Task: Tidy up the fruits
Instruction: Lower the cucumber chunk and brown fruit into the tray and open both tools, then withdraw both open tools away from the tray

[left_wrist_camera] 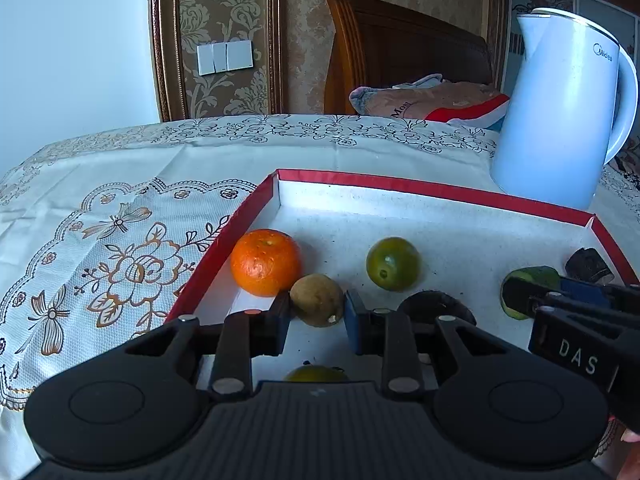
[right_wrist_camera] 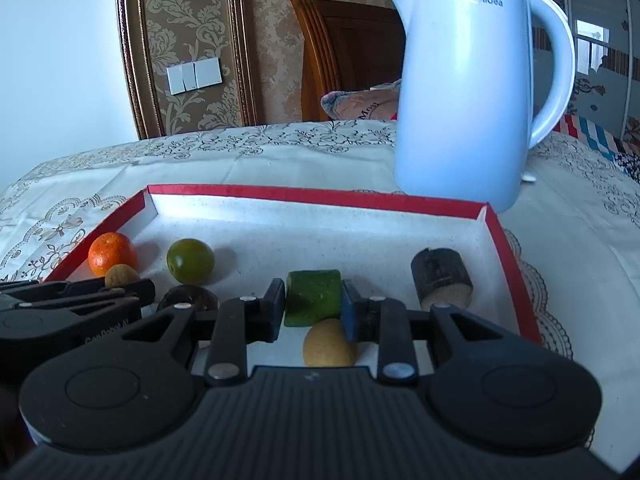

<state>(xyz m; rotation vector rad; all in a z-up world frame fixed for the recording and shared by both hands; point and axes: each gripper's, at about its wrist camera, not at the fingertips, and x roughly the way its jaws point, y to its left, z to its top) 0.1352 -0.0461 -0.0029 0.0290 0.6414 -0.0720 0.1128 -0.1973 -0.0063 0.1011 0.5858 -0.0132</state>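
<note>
A red-rimmed tray (left_wrist_camera: 440,190) with a white floor holds the fruits. My left gripper (left_wrist_camera: 317,312) is shut on a small brown fruit (left_wrist_camera: 316,300), beside an orange (left_wrist_camera: 265,262) at the tray's left wall. A green citrus (left_wrist_camera: 393,264) lies further in. My right gripper (right_wrist_camera: 313,304) is shut on a green cut fruit piece (right_wrist_camera: 312,296), which also shows in the left wrist view (left_wrist_camera: 524,280). A yellowish round fruit (right_wrist_camera: 328,344) lies under the right gripper. A dark round fruit (right_wrist_camera: 188,298) and a dark cut stub (right_wrist_camera: 440,278) lie in the tray.
A pale blue Midea kettle (right_wrist_camera: 464,92) stands just behind the tray's far right corner. The table carries an embroidered cream cloth (left_wrist_camera: 120,208). A wooden headboard (left_wrist_camera: 400,48) and a pillow (left_wrist_camera: 432,98) are behind the table. Another yellow-green fruit (left_wrist_camera: 316,374) lies under the left gripper.
</note>
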